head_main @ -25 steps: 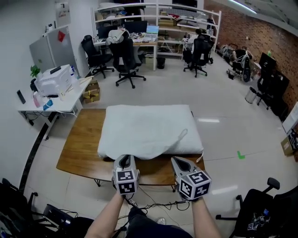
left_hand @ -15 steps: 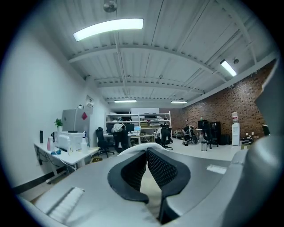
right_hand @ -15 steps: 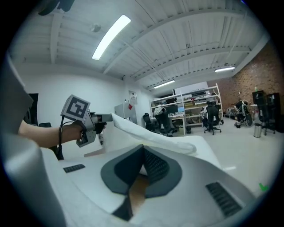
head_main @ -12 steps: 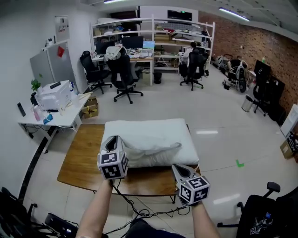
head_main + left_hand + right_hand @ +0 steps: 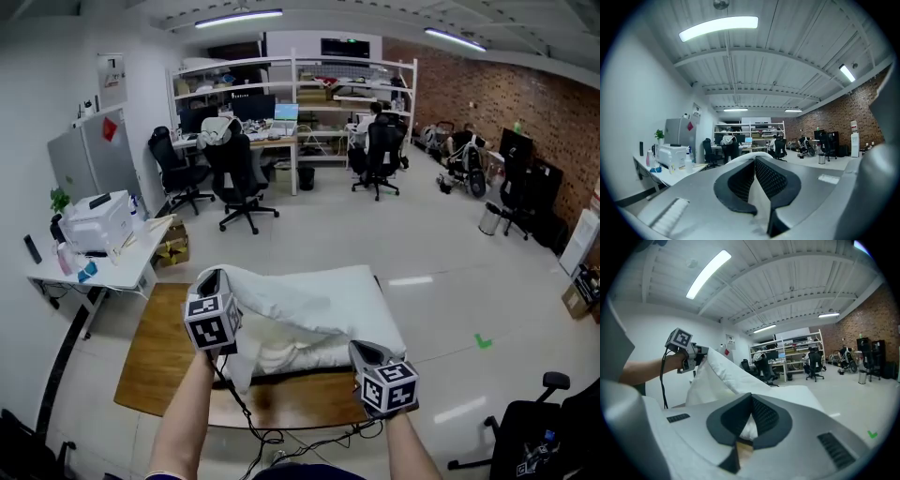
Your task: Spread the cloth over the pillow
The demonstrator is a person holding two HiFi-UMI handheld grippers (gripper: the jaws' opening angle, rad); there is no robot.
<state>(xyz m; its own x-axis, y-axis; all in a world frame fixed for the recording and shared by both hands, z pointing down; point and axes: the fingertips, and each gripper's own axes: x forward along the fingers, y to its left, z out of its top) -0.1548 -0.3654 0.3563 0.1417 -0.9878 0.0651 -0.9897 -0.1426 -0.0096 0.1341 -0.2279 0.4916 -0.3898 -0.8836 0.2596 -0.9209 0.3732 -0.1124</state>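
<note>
My left gripper (image 5: 215,281) has its jaws pinched tight on the near-left edge of the white cloth (image 5: 309,298) and holds that edge high above the wooden table (image 5: 157,361). My right gripper (image 5: 362,350) is likewise clamped on the cloth's near-right edge, low by the table's front. The cloth slopes between them, and the cream pillow (image 5: 279,351) shows beneath. A second ago both grippers sat low at the front edge with the cloth flat; my left one has since risen.
</note>
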